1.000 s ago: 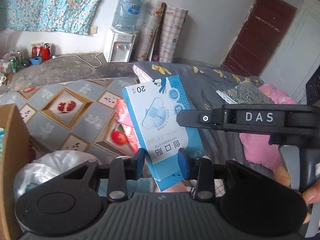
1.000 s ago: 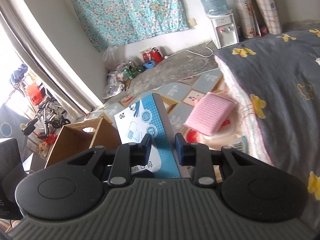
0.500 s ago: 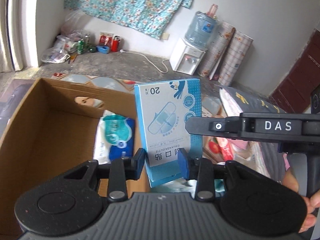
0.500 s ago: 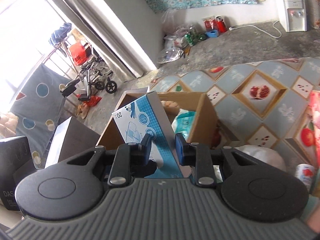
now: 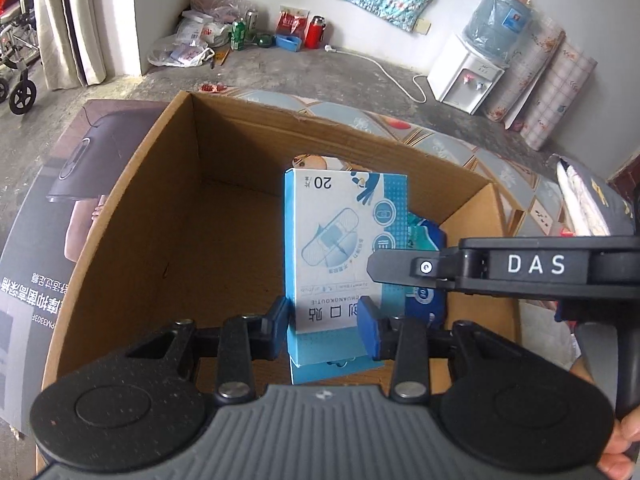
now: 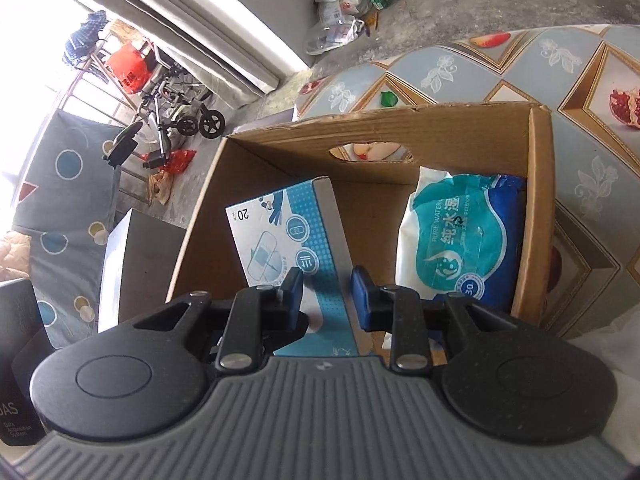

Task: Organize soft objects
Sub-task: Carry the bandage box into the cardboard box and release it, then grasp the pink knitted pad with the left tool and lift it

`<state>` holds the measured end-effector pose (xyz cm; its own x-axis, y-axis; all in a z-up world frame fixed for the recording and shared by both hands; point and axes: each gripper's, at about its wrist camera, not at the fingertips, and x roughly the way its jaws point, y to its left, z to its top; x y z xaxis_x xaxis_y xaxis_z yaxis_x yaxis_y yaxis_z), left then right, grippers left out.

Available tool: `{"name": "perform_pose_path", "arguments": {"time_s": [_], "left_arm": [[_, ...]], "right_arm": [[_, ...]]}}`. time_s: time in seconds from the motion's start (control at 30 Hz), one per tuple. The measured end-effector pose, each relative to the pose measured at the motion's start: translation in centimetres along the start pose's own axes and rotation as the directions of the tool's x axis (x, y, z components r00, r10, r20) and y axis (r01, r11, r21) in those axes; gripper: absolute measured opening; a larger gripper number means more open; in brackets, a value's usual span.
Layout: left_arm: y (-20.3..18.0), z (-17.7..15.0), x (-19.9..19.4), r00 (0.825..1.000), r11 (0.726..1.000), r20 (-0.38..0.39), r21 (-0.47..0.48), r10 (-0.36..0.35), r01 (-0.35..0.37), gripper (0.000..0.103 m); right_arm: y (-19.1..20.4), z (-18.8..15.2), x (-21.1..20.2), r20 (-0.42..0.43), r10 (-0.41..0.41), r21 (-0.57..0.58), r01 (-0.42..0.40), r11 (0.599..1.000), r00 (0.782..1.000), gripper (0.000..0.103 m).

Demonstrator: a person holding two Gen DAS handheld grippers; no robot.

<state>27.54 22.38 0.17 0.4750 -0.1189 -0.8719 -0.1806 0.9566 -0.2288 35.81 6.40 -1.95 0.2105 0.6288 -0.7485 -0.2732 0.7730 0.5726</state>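
Observation:
A blue and white bandage box (image 5: 340, 240) stands upright between the blue pads of my left gripper (image 5: 323, 322), which is shut on its lower end. My right gripper (image 6: 326, 298) is shut on the same bandage box (image 6: 280, 232) across its narrow side. In the left wrist view the right gripper reaches in from the right and crosses the box. The bandage box hangs inside the mouth of an open cardboard box (image 5: 160, 220). A teal and blue pack of wet wipes (image 6: 460, 248) lies against the cardboard box's right wall (image 6: 540, 208).
A dark printed carton (image 5: 40, 240) lies left of the cardboard box. The cardboard box sits on a fruit-patterned mat (image 6: 580, 64). A bed edge (image 5: 580, 200) is at the right. A water dispenser (image 5: 468, 76) and bags stand by the far wall.
Both grippers carried the bandage box from beside the bed, across the patterned mat, to the cardboard box and lowered it toward the inside. Both grips held throughout.

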Motion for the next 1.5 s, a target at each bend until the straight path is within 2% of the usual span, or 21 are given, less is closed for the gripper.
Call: {"name": "perform_pose_path", "arguments": {"time_s": [0.2, 0.43, 0.6, 0.8, 0.97, 1.1, 1.17, 1.37, 1.5], "left_arm": [[0.9, 1.7, 4.6, 0.997, 1.000, -0.073, 0.007, 0.026, -0.025, 0.036], [1.0, 1.6, 6.2, 0.994, 0.998, -0.091, 0.020, 0.056, -0.055, 0.036], [1.0, 2.1, 4.6, 0.998, 0.998, -0.041, -0.024, 0.054, -0.055, 0.036], [-1.3, 1.3, -0.1, 0.997, 1.000, 0.071, -0.016, 0.025, -0.024, 0.046], [-6.2, 0.0, -4.0, 0.984, 0.997, 0.173, 0.072, -0.052, 0.040, 0.051], [-11.7, -1.2, -5.4, 0.972, 0.979, 0.198, 0.182, -0.127, 0.091, 0.053], [-14.7, -1.9, -5.4, 0.966, 0.965, 0.200, 0.234, -0.165, 0.116, 0.053], [-23.8, -3.1, -2.6, 0.957, 0.920, 0.141, 0.341, -0.255, 0.195, 0.053], [-28.9, -2.8, 1.4, 0.954, 0.903, 0.059, 0.345, -0.294, 0.257, 0.053]], "right_arm": [[-2.3, 1.5, 4.1, -0.025, -0.020, 0.021, 0.021, 1.000, 0.999, 0.027], [-2.2, 2.2, 4.2, -0.011, -0.017, -0.014, 0.017, 1.000, 1.000, 0.027], [-2.1, 2.2, 1.8, 0.039, 0.037, -0.029, -0.036, 0.999, 0.999, 0.028], [-1.7, 1.1, -3.4, 0.125, 0.087, -0.060, -0.080, 0.995, 0.988, 0.032], [-3.3, -1.2, -10.5, 0.229, 0.077, -0.070, -0.063, 0.996, 0.970, 0.042], [-6.7, -3.1, -16.4, 0.314, 0.036, -0.040, -0.025, 0.999, 0.949, 0.044], [-9.0, -4.1, -19.5, 0.365, -0.010, -0.012, 0.015, 1.000, 0.931, 0.047], [-17.8, -6.5, -26.6, 0.458, -0.169, 0.136, 0.119, 0.983, 0.873, 0.051], [-24.5, -7.6, -29.3, 0.478, -0.251, 0.245, 0.147, 0.958, 0.842, 0.053]]}}
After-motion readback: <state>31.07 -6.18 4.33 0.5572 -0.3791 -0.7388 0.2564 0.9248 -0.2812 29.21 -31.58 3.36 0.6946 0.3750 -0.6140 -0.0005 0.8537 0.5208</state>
